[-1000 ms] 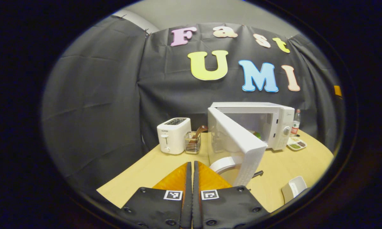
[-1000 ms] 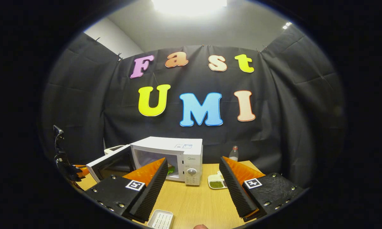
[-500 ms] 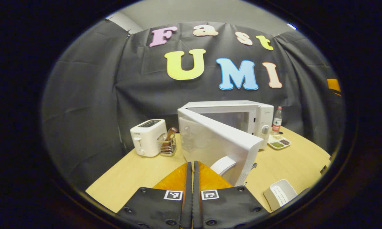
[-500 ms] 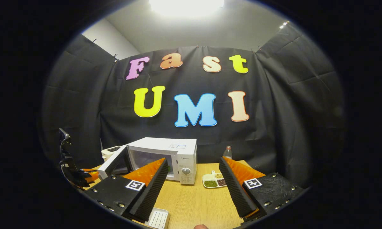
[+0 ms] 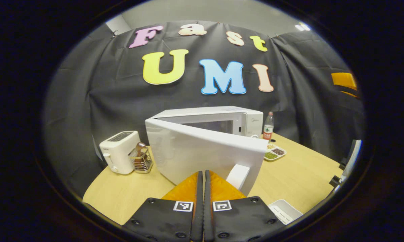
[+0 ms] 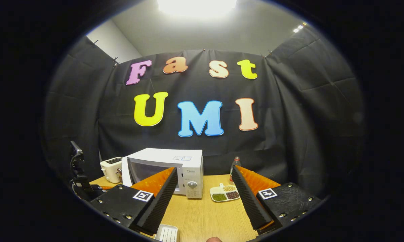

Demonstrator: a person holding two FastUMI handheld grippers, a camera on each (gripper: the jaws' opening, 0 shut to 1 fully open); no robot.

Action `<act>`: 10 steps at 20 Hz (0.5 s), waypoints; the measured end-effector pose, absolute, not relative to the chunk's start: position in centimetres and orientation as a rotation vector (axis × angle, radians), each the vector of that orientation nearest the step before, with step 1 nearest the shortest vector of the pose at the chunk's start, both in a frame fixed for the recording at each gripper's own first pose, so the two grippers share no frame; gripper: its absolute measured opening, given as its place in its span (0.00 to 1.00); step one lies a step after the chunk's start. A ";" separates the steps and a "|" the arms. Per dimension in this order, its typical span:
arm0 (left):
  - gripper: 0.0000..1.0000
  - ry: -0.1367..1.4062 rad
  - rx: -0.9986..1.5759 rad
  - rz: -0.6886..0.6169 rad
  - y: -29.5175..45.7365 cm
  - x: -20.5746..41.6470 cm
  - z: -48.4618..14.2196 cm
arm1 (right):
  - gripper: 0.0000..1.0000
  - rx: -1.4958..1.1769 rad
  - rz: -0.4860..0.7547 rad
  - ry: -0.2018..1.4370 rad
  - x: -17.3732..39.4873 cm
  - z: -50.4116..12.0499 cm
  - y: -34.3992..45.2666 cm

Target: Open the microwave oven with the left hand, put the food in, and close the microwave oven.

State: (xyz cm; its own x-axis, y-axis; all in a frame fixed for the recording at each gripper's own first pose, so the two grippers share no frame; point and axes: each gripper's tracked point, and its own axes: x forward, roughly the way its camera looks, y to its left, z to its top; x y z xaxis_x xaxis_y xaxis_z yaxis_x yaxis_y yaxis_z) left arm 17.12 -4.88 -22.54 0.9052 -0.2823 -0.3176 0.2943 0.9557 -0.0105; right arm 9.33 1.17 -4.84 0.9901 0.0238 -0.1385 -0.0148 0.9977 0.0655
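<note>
The white microwave [image 5: 222, 116] stands at the back of the wooden table, its door [image 5: 202, 151] swung most of the way in and still ajar at the handle [image 5: 237, 176] side. My left gripper [image 5: 203, 173] is shut with nothing between its fingers, its tips right at the door's lower front beside the handle. The food is hidden behind the door. In the right gripper view the microwave [image 6: 165, 168] sits left of centre, and my right gripper [image 6: 204, 169] hangs open and empty above the table. The left gripper [image 6: 81, 181] shows at the far left there.
A white toaster [image 5: 119, 151] and a wire utensil basket [image 5: 141, 161] stand left of the microwave. A bottle [image 5: 268, 126] and a divided dish of beans [image 5: 274, 153] sit to its right. A small white tray [image 5: 284, 210] lies near the table's [image 5: 299, 174] front edge.
The microwave door has swung from wide open to nearly closed, with my shut left gripper following it inward. The right gripper has stayed open and drifted slightly.
</note>
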 end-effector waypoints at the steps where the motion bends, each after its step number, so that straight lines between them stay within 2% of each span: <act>1: 0.09 0.322 0.038 -0.314 -5.6 17.6 -22.5 | 0.98 0.066 0.007 0.140 9.4 -4.9 1.1; 10: 0.07 0.309 0.037 -0.437 -10.3 23.2 -22.8 | 0.97 0.057 -0.111 0.151 10.0 -5.3 -0.8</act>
